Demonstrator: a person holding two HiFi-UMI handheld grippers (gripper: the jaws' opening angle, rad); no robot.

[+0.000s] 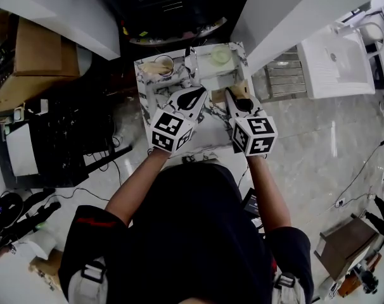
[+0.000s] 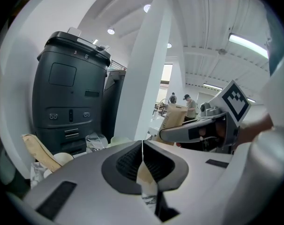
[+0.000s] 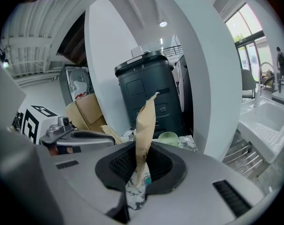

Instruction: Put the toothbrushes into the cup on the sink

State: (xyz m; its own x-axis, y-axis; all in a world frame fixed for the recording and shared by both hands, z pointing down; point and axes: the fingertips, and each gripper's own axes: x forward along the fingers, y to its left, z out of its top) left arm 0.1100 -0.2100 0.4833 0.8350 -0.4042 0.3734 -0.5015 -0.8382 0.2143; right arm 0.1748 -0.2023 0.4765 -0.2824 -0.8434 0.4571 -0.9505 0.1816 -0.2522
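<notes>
Left tongs [image 2: 142, 154] are closed, the pads meeting along a thin line. A tan strip [image 2: 145, 177] shows low in the gap under them, but I cannot tell whether it is pinched. Right tongs [image 3: 143, 168] are clamped on a tan paper packet [image 3: 145, 125]. It stands nearly upright between the pads and rises well above them, with its lower end reaching down toward the marbled surface. What is inside the packet cannot be seen.

From the head view, both tongs point away from the person over a small marbled worktop [image 1: 141, 87], side by side and close together, the left one angled slightly toward the right one. The cup [image 1: 172, 62] sits at the far left corner of the worktop, beyond the left tongs. Another packet [image 1: 153, 68] leans out of it to the left. A pale green bowl [image 1: 220, 56] stands at the far right corner, ahead of the right tongs and apart from the cup. A dark bin [image 3: 146, 88] stands behind the worktop, between white pillars.
</notes>
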